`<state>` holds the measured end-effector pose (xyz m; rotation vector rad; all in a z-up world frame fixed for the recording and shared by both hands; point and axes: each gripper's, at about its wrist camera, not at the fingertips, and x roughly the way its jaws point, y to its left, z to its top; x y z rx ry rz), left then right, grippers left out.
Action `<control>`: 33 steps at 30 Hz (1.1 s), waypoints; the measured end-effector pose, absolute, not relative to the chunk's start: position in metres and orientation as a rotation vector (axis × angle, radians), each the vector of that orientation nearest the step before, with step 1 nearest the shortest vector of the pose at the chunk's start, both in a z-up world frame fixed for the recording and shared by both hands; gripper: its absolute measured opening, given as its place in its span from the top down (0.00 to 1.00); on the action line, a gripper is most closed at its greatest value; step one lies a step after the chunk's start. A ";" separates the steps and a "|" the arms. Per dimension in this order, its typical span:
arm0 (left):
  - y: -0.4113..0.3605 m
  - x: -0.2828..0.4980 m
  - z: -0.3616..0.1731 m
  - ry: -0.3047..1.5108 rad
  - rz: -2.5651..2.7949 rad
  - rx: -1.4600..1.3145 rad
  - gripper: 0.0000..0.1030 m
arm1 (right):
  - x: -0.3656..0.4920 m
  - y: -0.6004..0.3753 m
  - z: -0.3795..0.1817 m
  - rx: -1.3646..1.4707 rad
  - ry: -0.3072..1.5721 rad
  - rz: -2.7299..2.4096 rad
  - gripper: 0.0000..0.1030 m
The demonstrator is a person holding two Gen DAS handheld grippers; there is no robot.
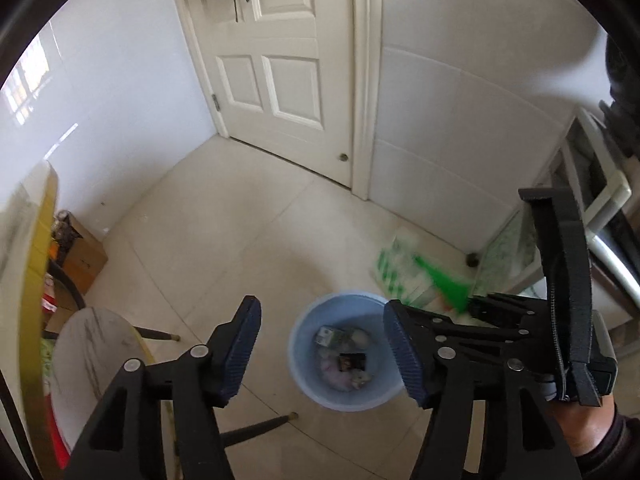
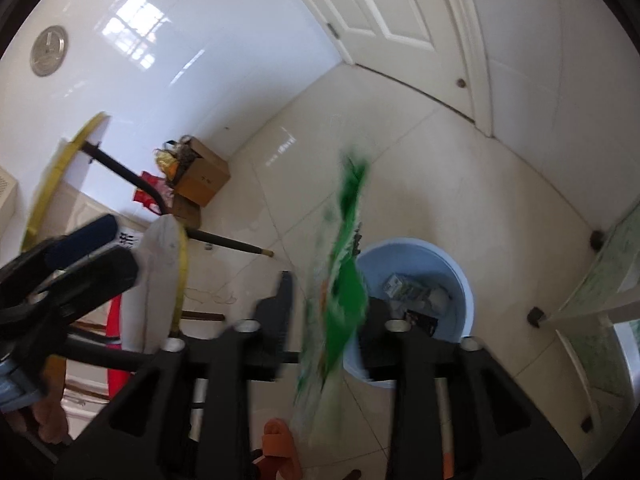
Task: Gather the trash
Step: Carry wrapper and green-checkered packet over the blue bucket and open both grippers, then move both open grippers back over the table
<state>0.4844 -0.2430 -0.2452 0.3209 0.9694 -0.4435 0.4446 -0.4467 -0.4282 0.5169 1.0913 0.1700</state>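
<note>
A pale blue bin (image 1: 298,334) stands on the tiled floor and holds a small carton (image 1: 330,336), a dark packet (image 1: 353,361) and crumpled paper. My left gripper (image 1: 322,350) hangs over it, open, with nothing between its fingers. A green and white plastic bag (image 2: 344,300), blurred, hangs between the fingers of my right gripper (image 2: 330,314) just left of the bin (image 2: 460,276). The jaws stand apart, and a gap shows between the left finger (image 2: 280,312) and the bag. In the left wrist view the bag (image 1: 404,272) trails from the right gripper to the bin's right.
A white door (image 1: 280,60) and tiled walls close the corner behind. A cardboard box (image 1: 86,258) sits by the left wall. A round marble stool (image 1: 96,354) and a yellow-edged table (image 1: 44,240) stand left; a cabinet (image 1: 596,184) right. An orange slipper (image 2: 278,440) lies near.
</note>
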 end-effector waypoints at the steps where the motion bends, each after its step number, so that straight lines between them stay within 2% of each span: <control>1: -0.246 0.485 -0.244 0.966 -0.433 0.322 0.38 | 0.445 -0.449 -0.430 0.520 1.095 0.159 0.55; 5: -0.250 0.466 -0.238 0.956 -0.419 0.303 0.35 | 0.435 -0.449 -0.414 0.514 1.082 0.141 0.47; 10: -0.234 0.431 -0.210 0.903 -0.428 0.277 0.33 | 0.411 -0.438 -0.365 0.464 1.024 0.134 0.46; 13: -0.212 0.406 -0.184 0.851 -0.430 0.253 0.25 | 0.392 -0.424 -0.322 0.430 0.972 0.143 0.45; 17: -0.172 0.364 -0.142 0.750 -0.423 0.223 0.11 | 0.367 -0.397 -0.263 0.369 0.885 0.164 0.36; 23: -0.090 0.310 -0.094 0.633 -0.362 0.189 0.00 | 0.343 -0.326 -0.190 0.273 0.787 0.236 0.31; 27: -0.031 0.277 -0.082 0.600 -0.288 0.173 0.01 | 0.341 -0.273 -0.164 0.221 0.759 0.286 0.31; 29: 0.005 0.270 -0.081 0.601 -0.234 0.147 0.01 | 0.346 -0.244 -0.156 0.190 0.749 0.309 0.19; 33: 0.064 0.269 -0.081 0.624 -0.138 0.092 0.01 | 0.354 -0.193 -0.150 0.145 0.744 0.356 0.19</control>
